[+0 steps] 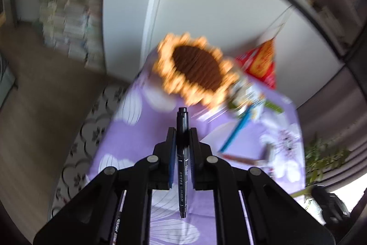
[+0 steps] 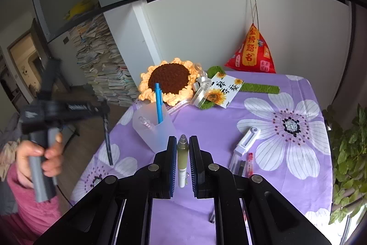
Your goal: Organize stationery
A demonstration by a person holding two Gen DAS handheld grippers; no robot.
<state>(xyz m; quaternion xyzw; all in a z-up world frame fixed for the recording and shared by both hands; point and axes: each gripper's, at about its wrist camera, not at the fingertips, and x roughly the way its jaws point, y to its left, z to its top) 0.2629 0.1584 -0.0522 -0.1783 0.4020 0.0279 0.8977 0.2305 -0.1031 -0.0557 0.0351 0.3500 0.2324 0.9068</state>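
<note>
Two grippers loaded: left gripper (image 1: 182, 137) clamped on black pen (image 1: 182, 160), right gripper (image 2: 182, 144) clamped on green-white pen (image 2: 182, 157). Frosted cup (image 2: 153, 128) at 11 o'clock, blue pen (image 2: 158, 105) inside. Next, I reckon: tip both pens upright, drop into cup.

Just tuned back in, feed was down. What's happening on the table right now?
Both tongs are loaded. The left tongs grip a black marker, held above the purple tablecloth. The right tongs hold a pale green pen near the frosted pen cup, which already holds a blue pen. More stationery lies loose to the right.
</note>
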